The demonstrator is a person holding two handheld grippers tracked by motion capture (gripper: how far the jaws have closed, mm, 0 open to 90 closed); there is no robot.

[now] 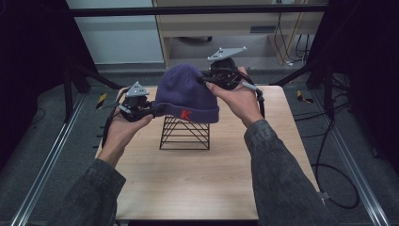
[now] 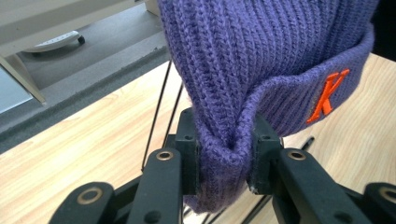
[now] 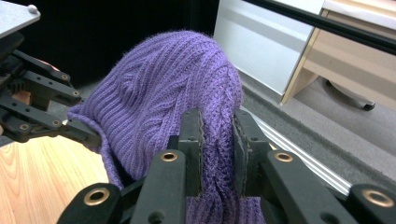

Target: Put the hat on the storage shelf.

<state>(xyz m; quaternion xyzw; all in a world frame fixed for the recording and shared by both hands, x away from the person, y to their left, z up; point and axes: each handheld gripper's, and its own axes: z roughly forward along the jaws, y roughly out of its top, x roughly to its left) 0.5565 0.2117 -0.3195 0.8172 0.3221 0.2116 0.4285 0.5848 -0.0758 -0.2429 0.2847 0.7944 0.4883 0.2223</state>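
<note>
1. Work in hand: a purple knit beanie (image 1: 186, 94) is held over a black wire stand (image 1: 184, 133) that sits on the wooden table (image 1: 207, 179). The hat covers the top of the stand; whether it rests on the wire or hangs just above it cannot be told.

2. Left gripper (image 1: 157, 109): closed on the folded cuff at the hat's left edge. In the left gripper view the two jaws pinch a bunched fold of cuff (image 2: 224, 154) between them, with the orange letter K (image 2: 329, 95) just beside the grip.

3. Right gripper (image 1: 203, 79): closed on the knit at the far right side of the crown. In the right gripper view the jaws clamp a ridge of ribbed fabric (image 3: 217, 140).

4. Risk, uneven release: the grips sit at different heights, one on the cuff and one near the crown. If one jaw pair opens first, the hat will likely swing toward the other and settle crooked or slide off.

5. Risk, snagging: the knit is loose and stretchy. Pulling down with the cuff not spread wide enough could catch a rib on a wire corner and distort the fabric.

6. Risk, stand shift: the stand looks light and unfixed. Sideways tension between the two grips could tip or drag it across the table.

7. Risk, grip slip: each jaw pair holds only a narrow fold; a sharp tug could pull the yarn free.
</note>
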